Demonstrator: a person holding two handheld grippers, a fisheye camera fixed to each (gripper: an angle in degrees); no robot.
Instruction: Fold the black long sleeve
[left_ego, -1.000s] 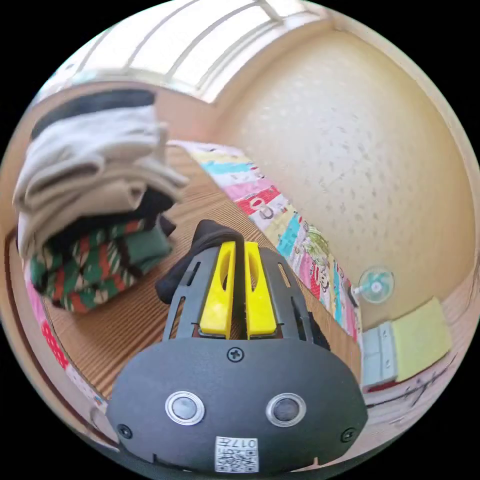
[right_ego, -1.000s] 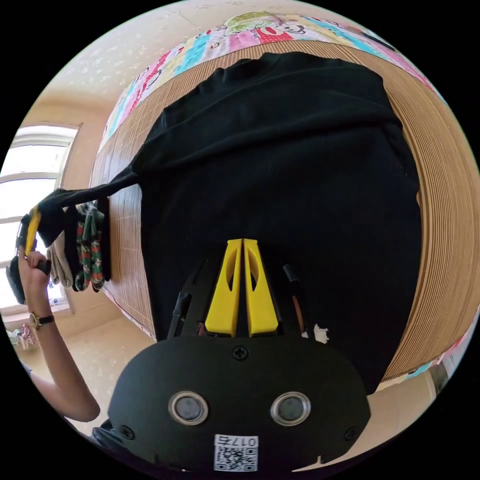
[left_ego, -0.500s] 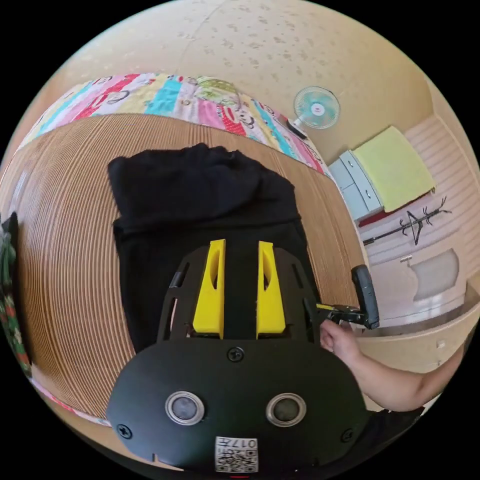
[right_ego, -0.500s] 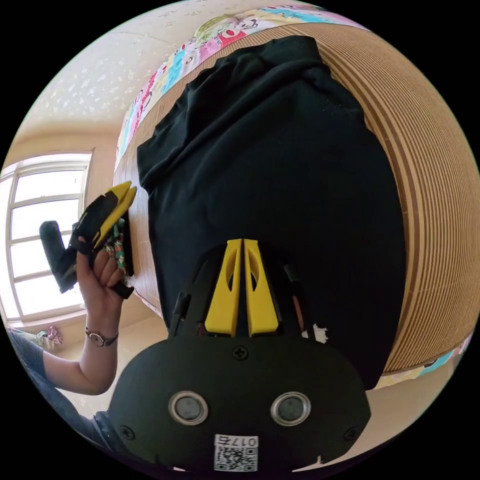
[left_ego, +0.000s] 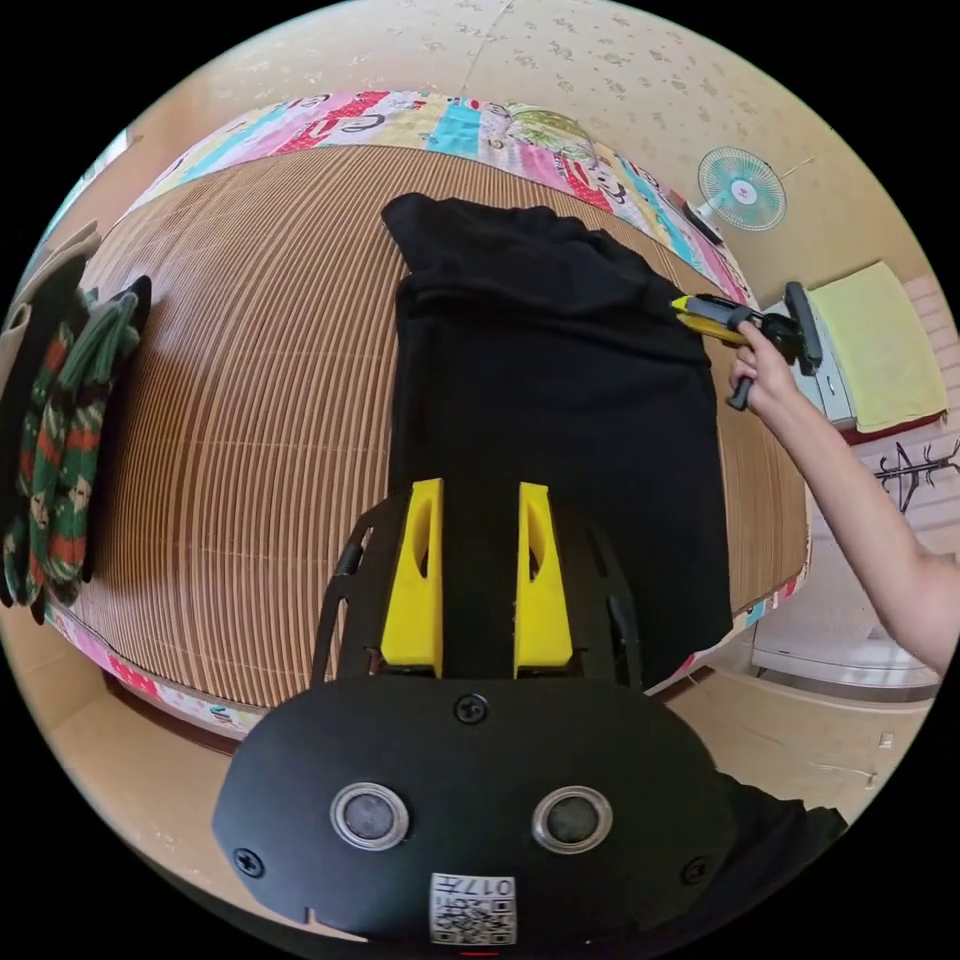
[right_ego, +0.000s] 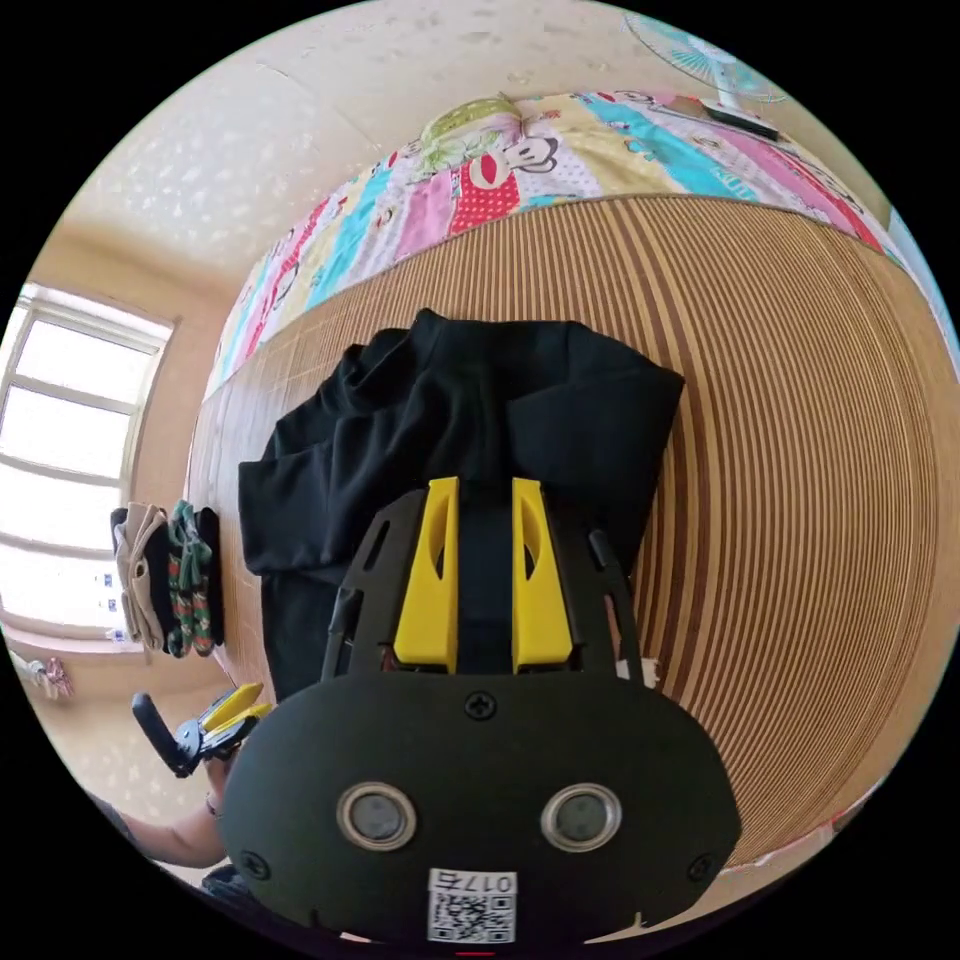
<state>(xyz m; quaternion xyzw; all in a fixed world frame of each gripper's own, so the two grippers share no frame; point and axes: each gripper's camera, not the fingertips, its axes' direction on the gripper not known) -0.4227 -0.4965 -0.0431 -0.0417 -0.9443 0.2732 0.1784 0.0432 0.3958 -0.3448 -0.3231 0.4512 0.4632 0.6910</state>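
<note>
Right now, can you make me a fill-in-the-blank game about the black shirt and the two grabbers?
1. The black long sleeve lies on a striped ____ mat.
2. The left gripper has its yellow jaws ____.
3. The right gripper holds ____ between its jaws.
4. The pile of folded clothes has a top beside it striped green and ____.

Missing words: bamboo; open; nothing; red
</note>
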